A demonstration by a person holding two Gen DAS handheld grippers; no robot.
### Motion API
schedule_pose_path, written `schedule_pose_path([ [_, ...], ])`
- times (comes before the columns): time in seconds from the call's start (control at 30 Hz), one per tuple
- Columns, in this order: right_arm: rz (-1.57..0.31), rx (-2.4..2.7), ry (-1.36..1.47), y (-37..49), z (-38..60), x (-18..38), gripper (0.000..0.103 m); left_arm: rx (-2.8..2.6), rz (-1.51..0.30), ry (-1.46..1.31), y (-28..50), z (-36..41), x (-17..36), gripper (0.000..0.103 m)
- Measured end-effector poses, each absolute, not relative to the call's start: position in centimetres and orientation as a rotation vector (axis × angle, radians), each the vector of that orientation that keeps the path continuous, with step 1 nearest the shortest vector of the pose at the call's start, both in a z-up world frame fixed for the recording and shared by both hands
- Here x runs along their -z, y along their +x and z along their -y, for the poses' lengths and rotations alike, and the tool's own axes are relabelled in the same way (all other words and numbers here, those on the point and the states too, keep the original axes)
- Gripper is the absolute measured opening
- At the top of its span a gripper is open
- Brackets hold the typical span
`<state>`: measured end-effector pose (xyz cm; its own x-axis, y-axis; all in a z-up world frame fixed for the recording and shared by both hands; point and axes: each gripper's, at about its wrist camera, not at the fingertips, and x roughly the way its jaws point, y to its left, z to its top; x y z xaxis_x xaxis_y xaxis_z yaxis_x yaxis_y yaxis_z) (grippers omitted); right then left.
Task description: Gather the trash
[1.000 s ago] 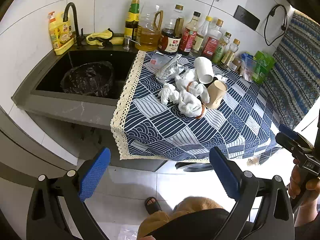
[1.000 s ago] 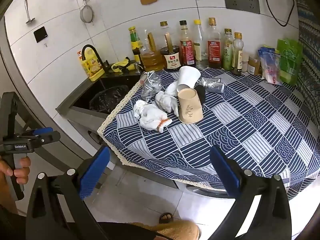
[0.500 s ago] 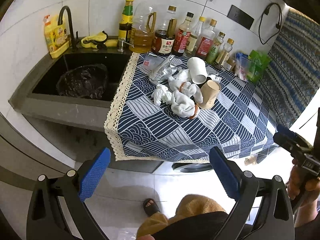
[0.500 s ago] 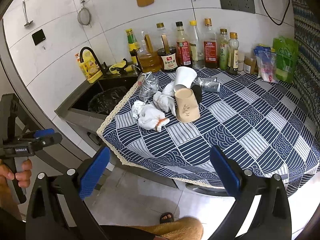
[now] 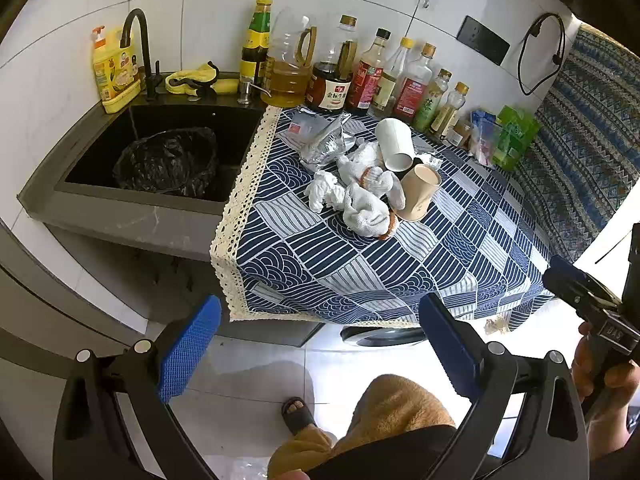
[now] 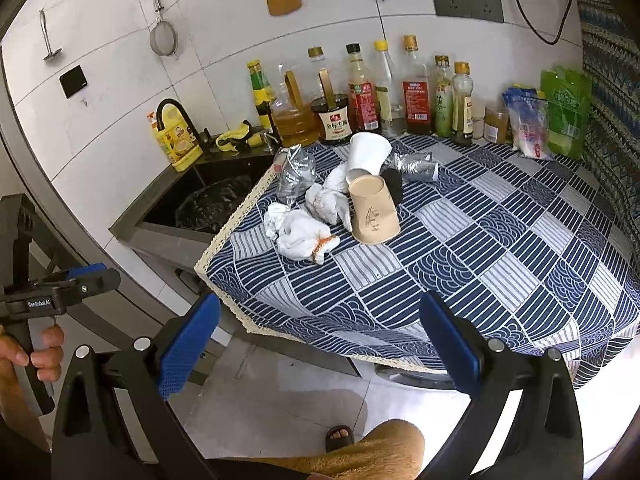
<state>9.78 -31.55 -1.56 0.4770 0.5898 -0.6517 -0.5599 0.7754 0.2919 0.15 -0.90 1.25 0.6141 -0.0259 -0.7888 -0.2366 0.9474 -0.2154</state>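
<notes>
Approach stage: left gripper (image 5: 318, 346) and right gripper (image 6: 318, 344) gaping, empty; next, reaching mid-frame for crumpled tissues (image 6: 298, 234).

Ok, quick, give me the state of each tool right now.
Left tool: open, holding nothing, short of the table.
Right tool: open, holding nothing, short of the table.

A blue patterned tablecloth (image 6: 460, 264) carries paper cups (image 6: 372, 210), crumpled white tissues (image 6: 300, 236), foil wrappers (image 6: 294, 172) and bottles (image 6: 362, 92).
</notes>
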Motion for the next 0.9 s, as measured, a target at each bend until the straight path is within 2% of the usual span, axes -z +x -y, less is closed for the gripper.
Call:
schedule_pose_path([
  [0.9,-0.828,-0.69,0.048,11.7,32.8,2.4,0.099,-0.088,-0.945,-0.275,2.9,3.4,-0.7,0.096],
])
